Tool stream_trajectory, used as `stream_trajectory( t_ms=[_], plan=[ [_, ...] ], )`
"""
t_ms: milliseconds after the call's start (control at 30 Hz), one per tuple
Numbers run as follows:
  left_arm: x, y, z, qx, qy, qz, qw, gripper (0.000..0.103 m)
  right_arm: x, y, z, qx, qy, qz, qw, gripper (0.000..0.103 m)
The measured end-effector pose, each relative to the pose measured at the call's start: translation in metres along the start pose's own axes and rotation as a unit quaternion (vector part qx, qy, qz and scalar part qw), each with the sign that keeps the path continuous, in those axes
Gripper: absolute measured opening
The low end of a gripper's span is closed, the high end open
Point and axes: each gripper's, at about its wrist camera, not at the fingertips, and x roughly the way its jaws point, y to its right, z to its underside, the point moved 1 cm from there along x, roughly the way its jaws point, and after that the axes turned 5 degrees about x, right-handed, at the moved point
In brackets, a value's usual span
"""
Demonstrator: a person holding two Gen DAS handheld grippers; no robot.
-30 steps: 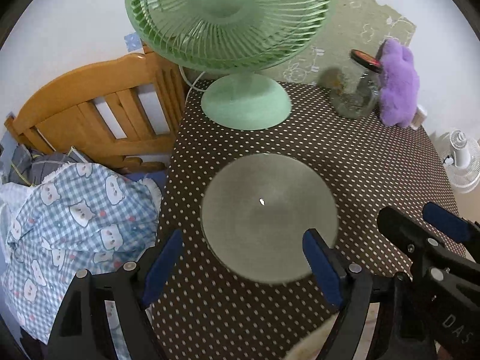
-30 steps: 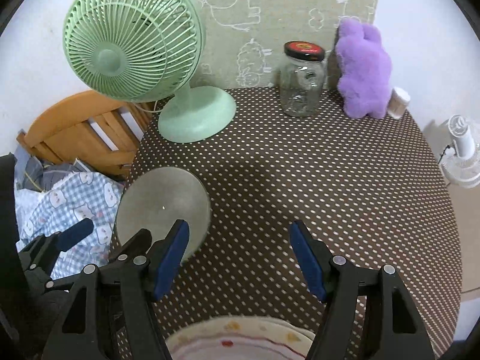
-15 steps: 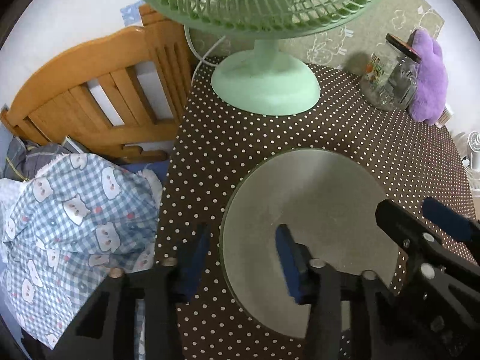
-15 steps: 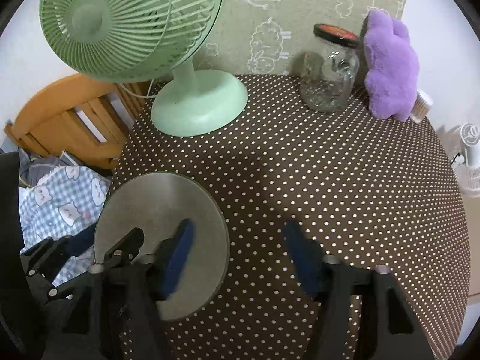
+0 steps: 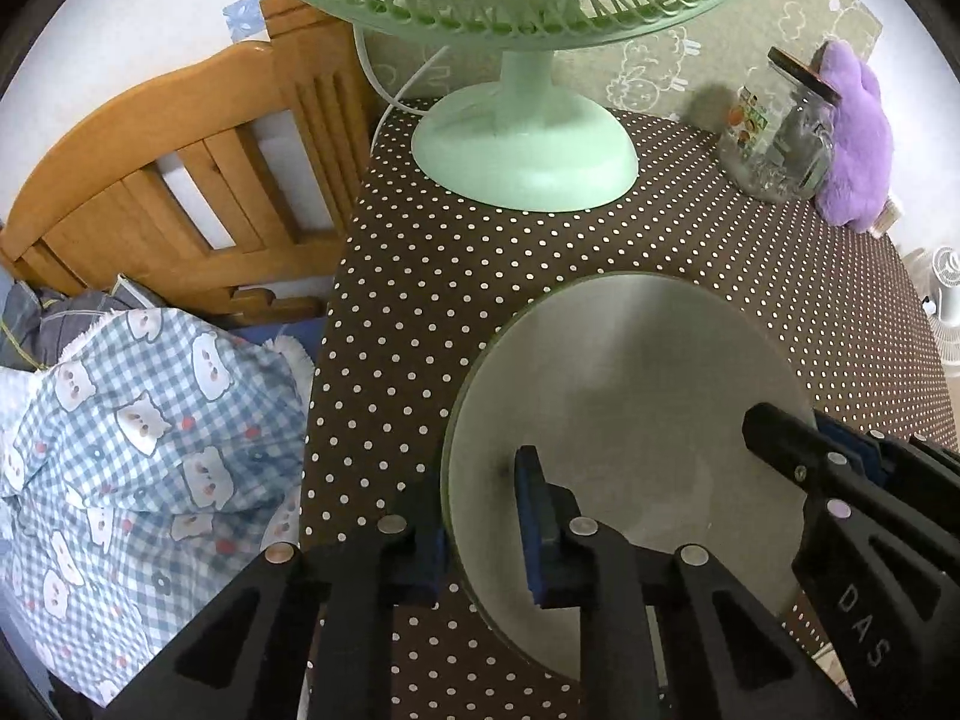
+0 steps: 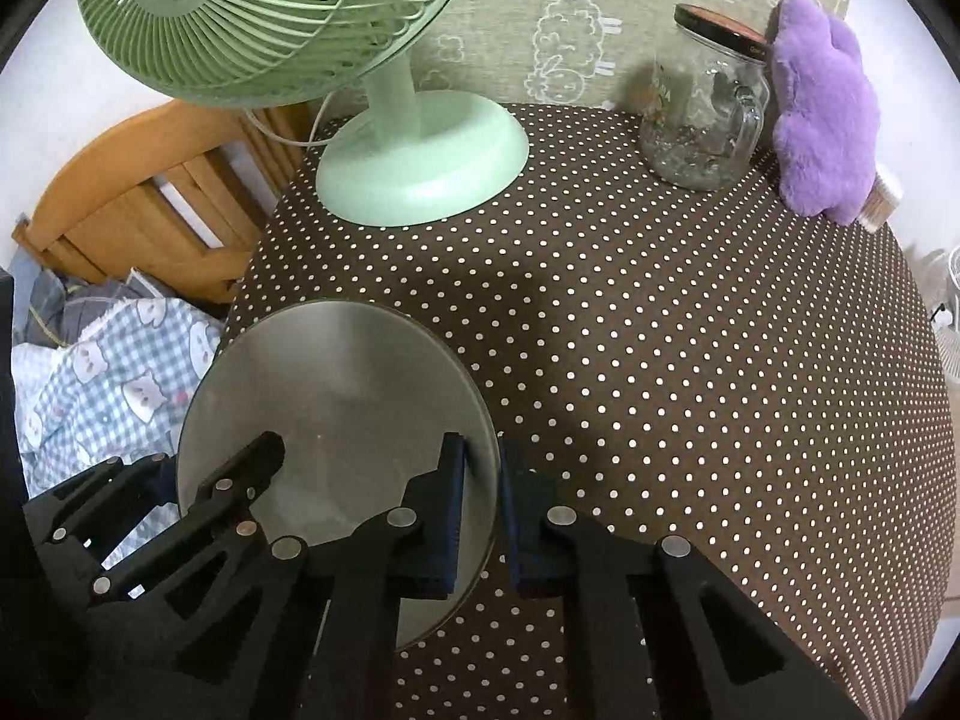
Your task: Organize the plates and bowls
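Observation:
A round grey-green plate (image 5: 630, 396) lies on the brown dotted tablecloth (image 5: 432, 276), near the table's left edge. My left gripper (image 5: 480, 534) is shut on the plate's left rim, one blue pad over the plate and the other outside the rim. In the right wrist view the same plate (image 6: 336, 384) has my right gripper (image 6: 483, 510) shut on its right rim. Each gripper shows in the other's view: the right gripper (image 5: 840, 444) at the plate's right edge, the left gripper (image 6: 204, 462) at its left edge.
A green desk fan (image 6: 420, 162) stands at the back left of the table. A lidded glass jar (image 6: 702, 120) and a purple plush toy (image 6: 822, 102) stand at the back right. Left of the table are a wooden bed frame (image 5: 150, 180) and a checked blanket (image 5: 138, 450).
Both grippers have come down and forward onto the plate. Their jaws, wide apart a second ago, have closed on its opposite rims.

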Motion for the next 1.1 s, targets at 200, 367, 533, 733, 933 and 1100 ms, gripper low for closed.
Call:
stream_trajectory(
  t_ms=[200,367,533,733,933,1100],
  plan=[
    [-0.008,0.008,0.003,0.015,-0.002,0.002,0.9999,0.016,-0.006,0.004,0.003,0.008,-0.009,0.003,1.000,0.014],
    [-0.023,0.020,0.011,0.019,-0.004,0.003,0.9998,0.016,-0.024,0.011,0.013,0.006,-0.006,0.004,1.000,0.014],
    [-0.042,0.037,0.018,0.021,0.002,0.001,0.9998,0.016,-0.042,0.025,0.022,0.014,-0.007,0.001,1.000,0.014],
    [-0.068,0.061,0.029,0.025,0.012,-0.009,0.9996,0.016,-0.071,0.043,0.036,0.008,0.004,-0.005,1.000,0.014],
    [-0.093,0.089,0.040,0.031,0.022,-0.020,0.9991,0.016,-0.097,0.066,0.048,0.005,0.008,-0.013,1.000,0.014],
    [-0.114,0.114,0.051,0.030,0.029,-0.019,0.9990,0.016,-0.122,0.090,0.060,0.006,0.016,-0.015,1.000,0.014]
  ],
)
